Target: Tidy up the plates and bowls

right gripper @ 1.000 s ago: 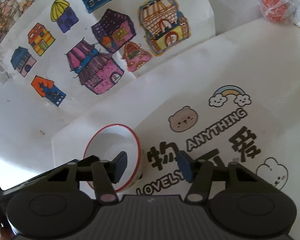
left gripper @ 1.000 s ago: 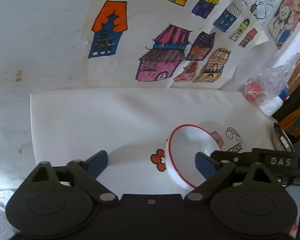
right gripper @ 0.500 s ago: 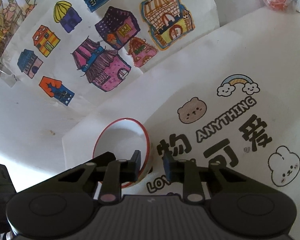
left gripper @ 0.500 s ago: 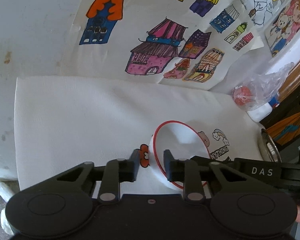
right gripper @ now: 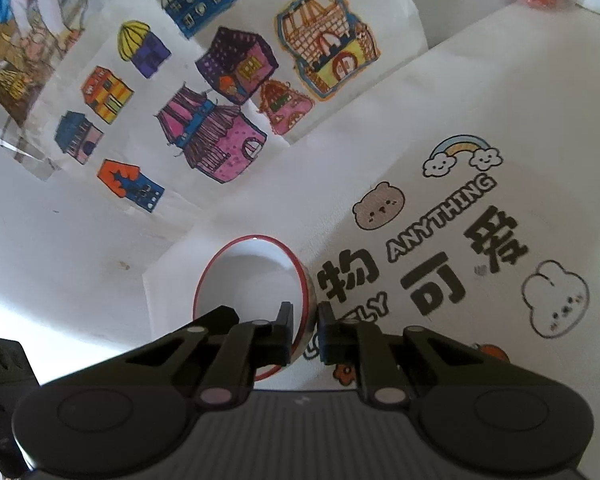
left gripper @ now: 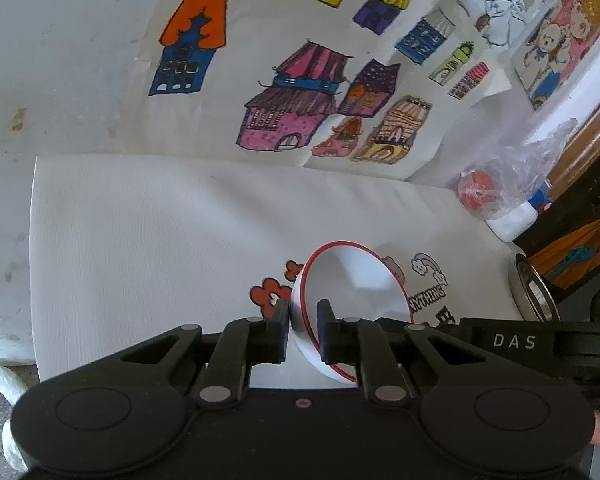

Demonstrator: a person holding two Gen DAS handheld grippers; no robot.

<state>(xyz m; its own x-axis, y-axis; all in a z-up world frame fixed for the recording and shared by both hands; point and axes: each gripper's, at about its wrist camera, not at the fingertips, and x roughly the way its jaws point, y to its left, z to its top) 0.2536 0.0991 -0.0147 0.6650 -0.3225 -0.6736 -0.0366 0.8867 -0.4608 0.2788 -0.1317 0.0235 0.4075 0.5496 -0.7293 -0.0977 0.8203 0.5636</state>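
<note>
On the white mat [left gripper: 148,240] | both grippers' fingers pinch bowl [left gripper: 356,284] rim | bagged orange ball [left gripper: 478,194] well apart

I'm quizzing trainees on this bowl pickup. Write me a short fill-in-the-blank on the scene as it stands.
1. The white bowl has a ___ rim.
2. The left tongs are shut on the bowl's ___.
3. The right tongs grip the ___ bowl.
4. The bowl sits on a white ___.

Missing words: red; rim; same; mat

White printed mat [left gripper: 160,240] lay ahead of the claw, coloured house drawings [left gripper: 292,108] stood beyond it, bagged orange ball [left gripper: 478,194] sat far right.
</note>
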